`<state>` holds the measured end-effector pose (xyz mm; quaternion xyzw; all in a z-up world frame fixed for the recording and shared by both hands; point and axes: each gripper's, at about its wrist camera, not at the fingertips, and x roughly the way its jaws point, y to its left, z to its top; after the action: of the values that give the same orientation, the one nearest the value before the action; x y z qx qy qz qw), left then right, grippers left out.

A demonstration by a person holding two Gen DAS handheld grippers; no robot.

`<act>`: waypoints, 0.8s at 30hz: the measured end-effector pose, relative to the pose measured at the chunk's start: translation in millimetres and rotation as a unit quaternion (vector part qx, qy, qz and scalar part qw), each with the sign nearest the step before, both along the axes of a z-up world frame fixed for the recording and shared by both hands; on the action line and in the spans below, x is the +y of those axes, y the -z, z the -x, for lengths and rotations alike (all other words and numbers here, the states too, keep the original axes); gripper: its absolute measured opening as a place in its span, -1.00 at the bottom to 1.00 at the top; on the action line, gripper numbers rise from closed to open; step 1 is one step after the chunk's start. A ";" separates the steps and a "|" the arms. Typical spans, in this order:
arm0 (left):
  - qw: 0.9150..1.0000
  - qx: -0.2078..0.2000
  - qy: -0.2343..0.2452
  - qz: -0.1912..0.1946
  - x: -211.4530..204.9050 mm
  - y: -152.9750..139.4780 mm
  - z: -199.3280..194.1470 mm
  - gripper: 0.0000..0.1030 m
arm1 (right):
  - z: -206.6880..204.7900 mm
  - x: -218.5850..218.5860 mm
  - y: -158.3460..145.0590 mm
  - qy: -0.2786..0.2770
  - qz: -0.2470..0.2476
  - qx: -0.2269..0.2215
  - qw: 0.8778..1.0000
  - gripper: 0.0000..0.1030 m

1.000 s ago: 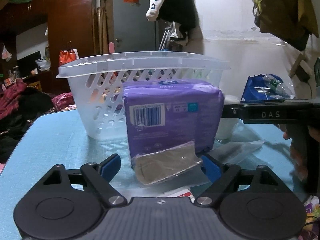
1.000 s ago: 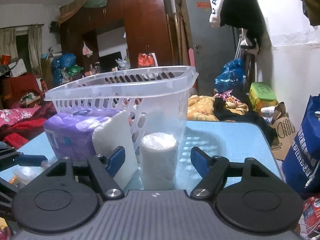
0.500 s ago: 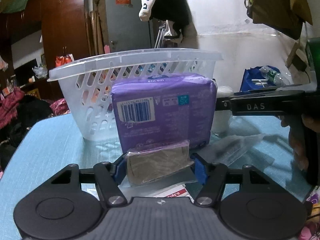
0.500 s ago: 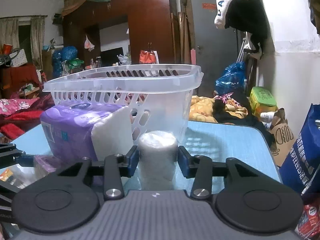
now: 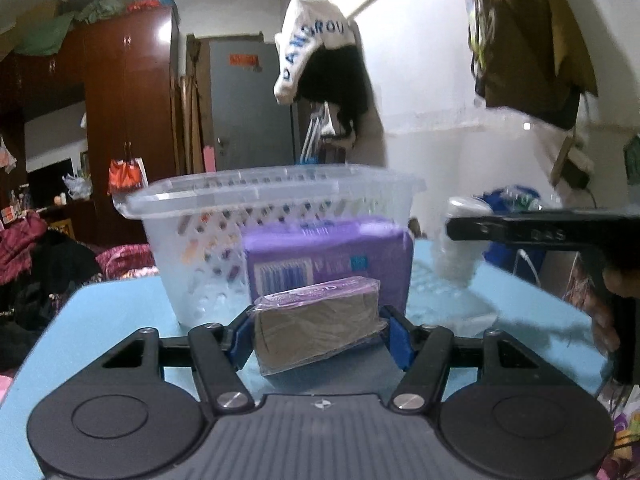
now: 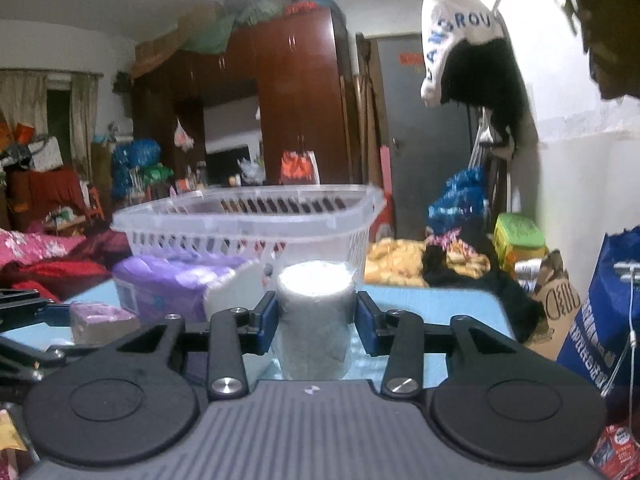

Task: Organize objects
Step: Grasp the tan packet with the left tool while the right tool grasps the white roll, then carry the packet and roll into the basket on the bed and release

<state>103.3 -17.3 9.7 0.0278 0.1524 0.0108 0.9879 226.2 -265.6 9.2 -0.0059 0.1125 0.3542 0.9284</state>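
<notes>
— Basket (image 5: 224,216) first: where does it stand, and what have you got?

— Clear plastic laundry basket, slotted walls, on the blue table (image 5: 100,312). It stands straight ahead of both my claws, with the purple pack (image 5: 328,256) pressed against its near wall. My left gripper (image 5: 318,330) is clamped on a small cellophane-wrapped brown block (image 5: 318,326), lifted in front of the purple pack. My right gripper (image 6: 316,316) is closed around a white roll in clear wrap (image 6: 314,312), held upright, to the right of the basket.

— So which step is this?

— Carrying, I'd judge. Both items look gripped and raised, neither is over the basket's rim yet.

— And next?

— Lift each above the rim, move forward over the opening, then let go inside. The wrap on both looks slippery, so I'd keep the squeeze firm and stay clear of the other claw.
</notes>
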 end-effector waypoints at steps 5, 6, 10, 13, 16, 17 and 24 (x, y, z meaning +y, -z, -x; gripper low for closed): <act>0.999 -0.043 -0.002 0.022 18.1 -20.3 16.3 0.32 | 19.1 -16.0 -12.7 -0.010 -0.034 -0.035 0.999 -0.13; 0.998 -0.050 -0.003 0.024 21.2 -25.2 20.0 0.32 | 21.0 -18.2 -16.1 -0.014 -0.041 -0.037 0.998 -0.13; 0.997 -0.070 -0.012 0.030 35.4 -46.1 30.3 0.32 | 22.3 -25.3 -31.7 -0.057 -0.081 -0.017 0.995 -0.13; 0.996 -0.076 -0.016 0.032 44.1 -60.1 28.4 0.32 | 13.9 -24.9 -41.4 -0.086 -0.100 0.009 0.991 -0.13; 0.996 -0.076 -0.017 0.033 52.2 -74.0 20.9 0.32 | 11.1 -19.3 -48.2 -0.080 -0.084 0.001 0.993 -0.13; 0.996 -0.075 -0.015 0.037 55.9 -79.7 15.9 0.32 | 10.1 -16.7 -51.5 -0.077 -0.079 -0.003 0.994 -0.13; 0.996 -0.051 -0.049 0.058 77.5 -119.8 -41.4 0.31 | -7.7 10.6 -82.4 -0.045 -0.039 -0.043 0.997 -0.14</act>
<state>144.7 60.3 129.6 -0.0377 0.1036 0.0518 0.9926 233.9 -255.0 91.6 0.0103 0.0582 0.3995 0.9148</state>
